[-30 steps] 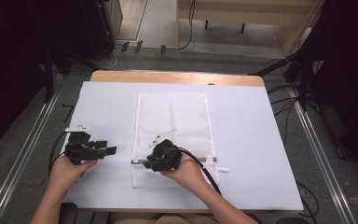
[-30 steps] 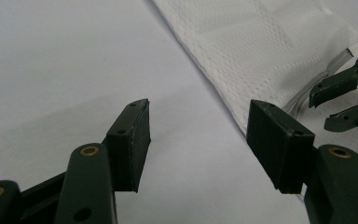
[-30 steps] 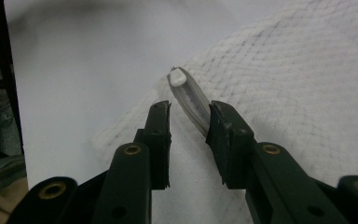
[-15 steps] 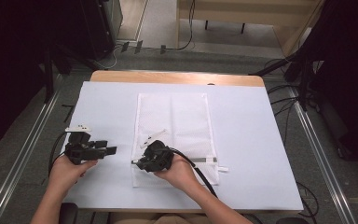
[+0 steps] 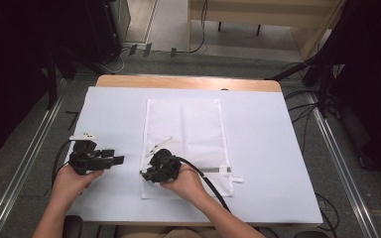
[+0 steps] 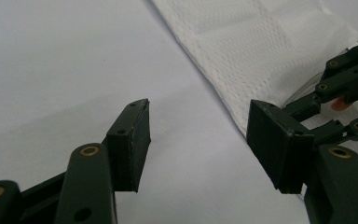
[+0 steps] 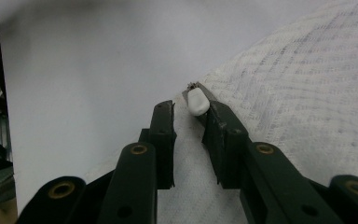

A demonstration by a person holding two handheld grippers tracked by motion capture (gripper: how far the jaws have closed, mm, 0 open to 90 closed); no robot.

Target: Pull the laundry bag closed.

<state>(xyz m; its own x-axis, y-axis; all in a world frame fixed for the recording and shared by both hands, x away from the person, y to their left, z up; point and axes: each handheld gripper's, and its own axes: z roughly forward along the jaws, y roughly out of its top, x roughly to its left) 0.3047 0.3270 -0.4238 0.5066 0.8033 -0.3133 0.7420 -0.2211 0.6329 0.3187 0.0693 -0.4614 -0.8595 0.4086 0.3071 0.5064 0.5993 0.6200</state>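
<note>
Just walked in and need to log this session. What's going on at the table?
A person works a white mesh bag lying flat on the white sheet. The right gripper, jaws slightly apart, sits at the bag's near left edge beside its small white zipper tab. The left gripper waits open over bare sheet.

Setting: a lab or recording studio. Evidence: a wooden counter (image 5: 188,82) covered by a white sheet (image 5: 268,148); black curtains or dark equipment (image 5: 10,69) on both sides; loose black cables (image 5: 203,29) running over a grey carpeted floor (image 5: 178,59); metal rails (image 5: 25,153) along the counter's flanks; a dark stand (image 5: 322,69) at the right. No household furnishings among them.
</note>
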